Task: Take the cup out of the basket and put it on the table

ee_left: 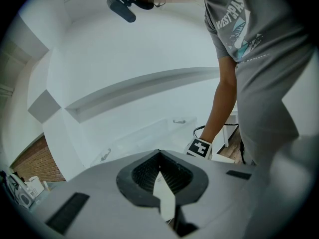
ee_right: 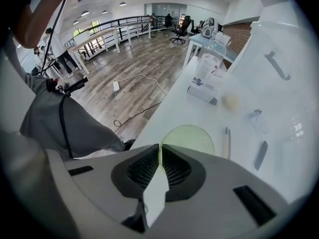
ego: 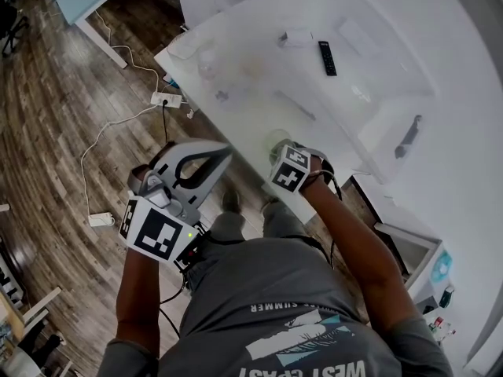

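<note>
Got the right gripper [ee_right: 159, 147] pinched onto the thin rim of the pale green cup [ee_right: 192, 138], pointing steeply down. Can spot that cup dead centre in the head view, right at the near edge of the white table [ego: 244, 69], tucked just above the marker cube. Can't tell about contact between cup bottom and tabletop, tbh. Also got the left gripper [ee_left: 159, 152] closed on nothing, lower left of the head view, out over the wood floor [ego: 63, 132]. Black remote [ego: 327, 57] up top, well apart from the cup.
</note>
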A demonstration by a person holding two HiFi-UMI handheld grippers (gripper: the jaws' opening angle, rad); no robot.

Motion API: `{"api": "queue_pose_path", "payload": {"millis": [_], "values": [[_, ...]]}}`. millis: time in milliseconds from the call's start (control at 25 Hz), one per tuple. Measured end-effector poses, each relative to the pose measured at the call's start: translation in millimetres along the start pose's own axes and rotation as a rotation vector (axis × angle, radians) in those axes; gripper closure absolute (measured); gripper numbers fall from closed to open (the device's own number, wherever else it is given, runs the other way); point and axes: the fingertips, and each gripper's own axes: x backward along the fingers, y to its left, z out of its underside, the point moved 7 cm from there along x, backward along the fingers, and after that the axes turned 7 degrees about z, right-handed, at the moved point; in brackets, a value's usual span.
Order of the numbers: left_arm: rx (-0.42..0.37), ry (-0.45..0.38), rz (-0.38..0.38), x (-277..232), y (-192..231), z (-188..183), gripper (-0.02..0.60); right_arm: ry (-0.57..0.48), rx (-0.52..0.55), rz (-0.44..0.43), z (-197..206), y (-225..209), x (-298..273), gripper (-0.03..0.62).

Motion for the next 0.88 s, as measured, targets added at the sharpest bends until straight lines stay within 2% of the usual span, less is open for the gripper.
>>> {"api": "queue_pose_path", "payload": {"millis": [200,360,520,640,720,800,880], "values": [[-0.003,0.009,0.002,3.1,-3.2,0.2,0.573,-0.013,0.013,0.012,-1.9,-0.8,-0.5,0.558],[-0.012,0.013,0.005,6.7,-5.3,-2.4,0.572,-0.041,0.008,0.015,-5.7,1.2,9.4,0.507],[-0.028,0.014,0.010,8.8,-5.2,-8.1,0.572,-0.121,-0.028,0.093,-9.1,-1.7,40.3,0.493],[-0.048,0.010,0.017,9.8,-4.8,-15.8,0.573,-0.284,-0.089,0.203,-17.1,-5.4,89.1,0.495],[-0.065,0.004,0.025,9.4,-5.6,-22.2,0.572,-0.442,-0.132,0.256,-25.2,-4.2,132.1,0.580],[-0.085,-0.006,0.036,7.6,-7.2,-29.4,0.573,-0.583,-0.150,0.305,-32.6,-0.3,176.0,0.582],[-0.107,-0.018,0.049,5.1,-10.1,-36.7,0.573,-0.679,-0.150,0.365,-37.0,4.8,215.8,0.582]]}}
